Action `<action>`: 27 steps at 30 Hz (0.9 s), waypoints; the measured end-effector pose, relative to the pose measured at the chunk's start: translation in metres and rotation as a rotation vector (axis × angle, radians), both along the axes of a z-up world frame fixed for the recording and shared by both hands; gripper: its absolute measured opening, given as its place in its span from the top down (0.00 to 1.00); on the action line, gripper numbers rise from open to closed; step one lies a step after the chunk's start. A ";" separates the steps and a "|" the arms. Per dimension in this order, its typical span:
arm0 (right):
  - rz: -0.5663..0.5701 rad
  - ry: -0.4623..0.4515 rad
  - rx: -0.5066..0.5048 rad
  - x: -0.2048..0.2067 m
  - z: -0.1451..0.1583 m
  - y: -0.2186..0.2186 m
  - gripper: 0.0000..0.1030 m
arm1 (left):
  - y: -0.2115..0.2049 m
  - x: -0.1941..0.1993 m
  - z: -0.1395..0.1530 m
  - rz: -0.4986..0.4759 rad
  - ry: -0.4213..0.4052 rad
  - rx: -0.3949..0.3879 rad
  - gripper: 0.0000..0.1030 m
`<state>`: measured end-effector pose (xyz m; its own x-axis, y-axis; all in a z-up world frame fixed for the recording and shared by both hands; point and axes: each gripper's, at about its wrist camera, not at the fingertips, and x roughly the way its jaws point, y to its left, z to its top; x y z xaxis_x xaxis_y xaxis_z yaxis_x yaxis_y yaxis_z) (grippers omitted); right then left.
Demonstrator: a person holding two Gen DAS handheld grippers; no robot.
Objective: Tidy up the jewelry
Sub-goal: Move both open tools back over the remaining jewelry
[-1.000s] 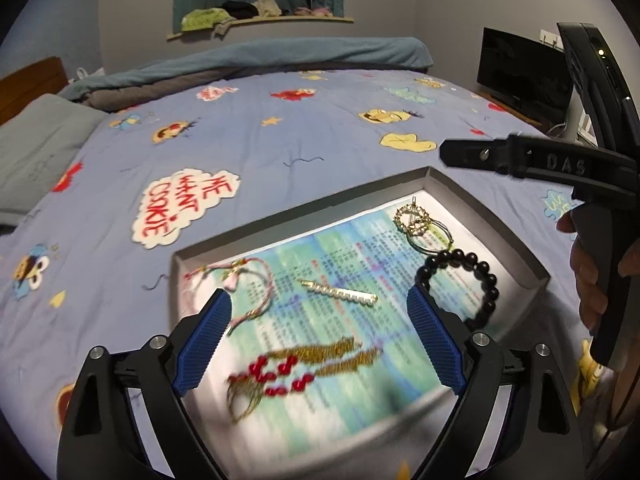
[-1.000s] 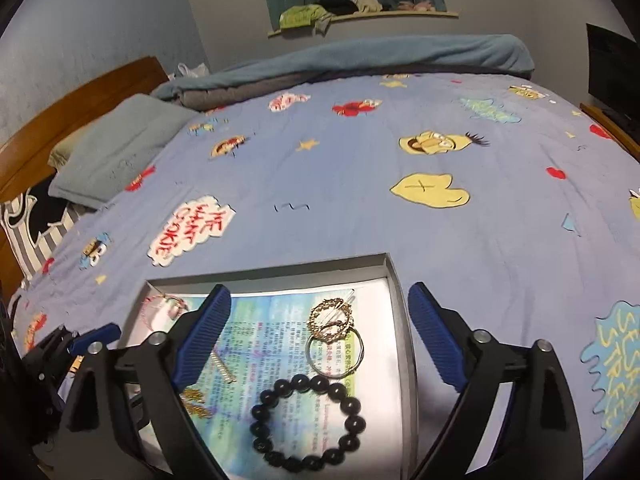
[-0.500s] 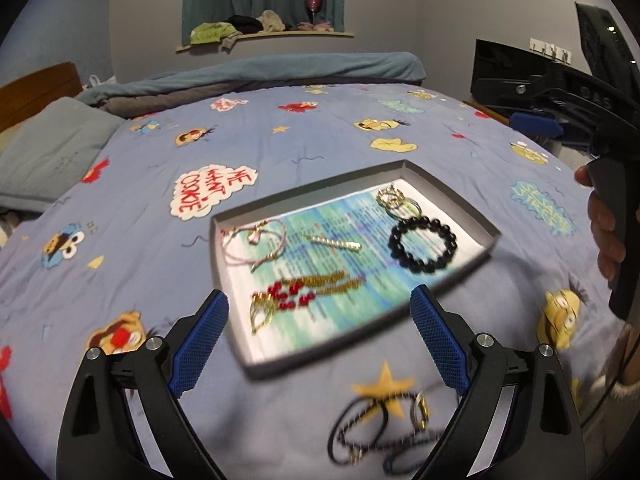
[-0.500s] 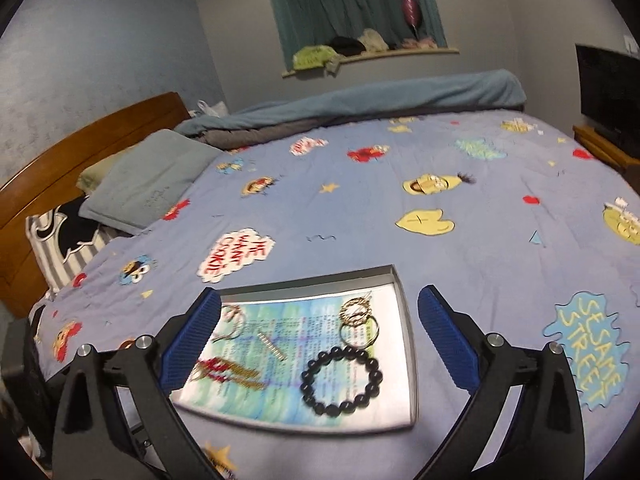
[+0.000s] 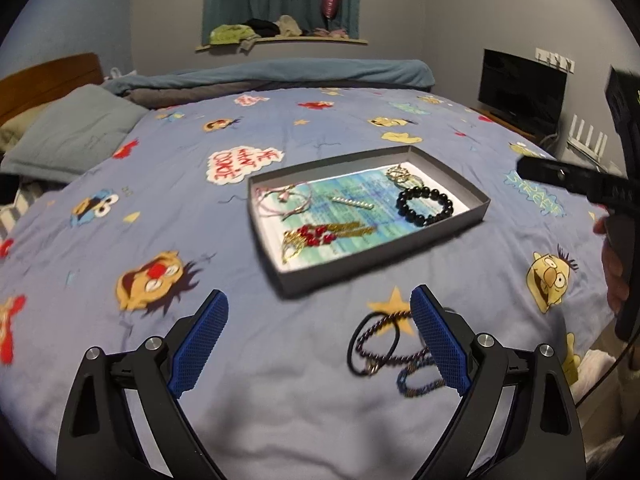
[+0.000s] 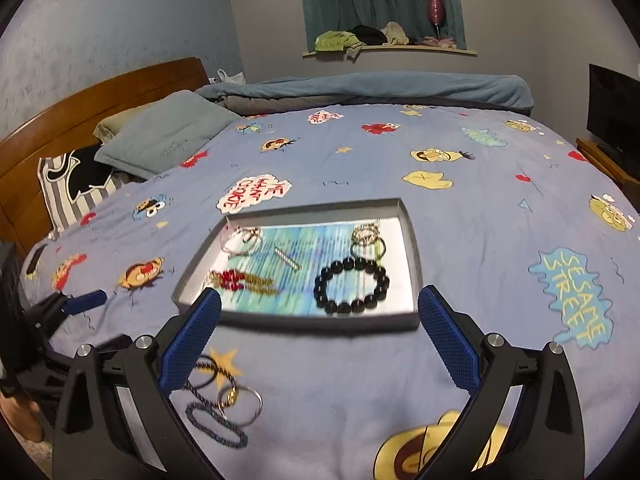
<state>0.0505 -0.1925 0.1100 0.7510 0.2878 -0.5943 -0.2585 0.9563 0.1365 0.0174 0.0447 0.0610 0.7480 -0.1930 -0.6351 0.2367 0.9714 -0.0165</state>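
A shallow grey tray (image 5: 460, 222) (image 6: 414, 258) lined with printed paper rests on the bed. In it lie a black bead bracelet (image 5: 425, 206) (image 6: 352, 286), gold rings (image 5: 400, 174) (image 6: 365, 235), a pearl hair clip (image 5: 352, 202) (image 6: 287, 259), pink cord bracelets (image 5: 284, 198) (image 6: 242, 240) and red-and-gold earrings (image 5: 320, 236) (image 6: 240, 280). A tangle of dark hair ties and braided bands (image 5: 384, 344) (image 6: 224, 404) sits on the sheet in front of the tray. My left gripper (image 5: 318, 344) is open above the sheet beside that tangle. My right gripper (image 6: 320, 340) is open before the tray, empty.
The bed has a blue cartoon-print sheet (image 5: 160, 208), pillows (image 6: 160, 136) by a wooden headboard (image 6: 100, 92) at left and a rolled blanket (image 6: 360, 88) at the far edge. A dark monitor (image 5: 522, 88) stands at right. A hand (image 5: 616, 272) holds the right tool.
Both grippers have pulled back and up from the tray, which now looks smaller and farther. The tangle of hair ties in front of the tray has come into view.
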 end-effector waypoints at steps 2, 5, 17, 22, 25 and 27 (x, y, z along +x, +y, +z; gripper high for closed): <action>-0.006 -0.007 0.011 -0.011 -0.012 0.002 0.06 | 0.004 -0.005 -0.010 0.025 -0.006 -0.016 0.10; -0.003 -0.015 0.014 -0.022 -0.033 0.005 0.06 | 0.007 -0.007 -0.025 0.058 -0.016 -0.017 0.10; 0.055 -0.051 -0.032 -0.032 -0.084 0.005 0.06 | 0.005 -0.006 -0.064 0.052 -0.021 -0.022 0.10; 0.113 -0.048 -0.055 -0.034 -0.089 0.012 0.08 | 0.000 -0.007 -0.066 0.039 -0.027 -0.024 0.10; 0.134 -0.033 -0.052 -0.034 -0.092 0.015 0.18 | -0.007 -0.007 -0.068 0.012 -0.027 -0.027 0.10; 0.163 -0.017 -0.048 -0.035 -0.094 0.020 0.29 | -0.010 -0.007 -0.068 -0.003 -0.032 -0.018 0.10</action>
<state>0.0154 -0.1729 0.0156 0.7068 0.3787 -0.5975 -0.4128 0.9067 0.0863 0.0102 0.0344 -0.0072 0.7669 -0.2067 -0.6076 0.2406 0.9703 -0.0263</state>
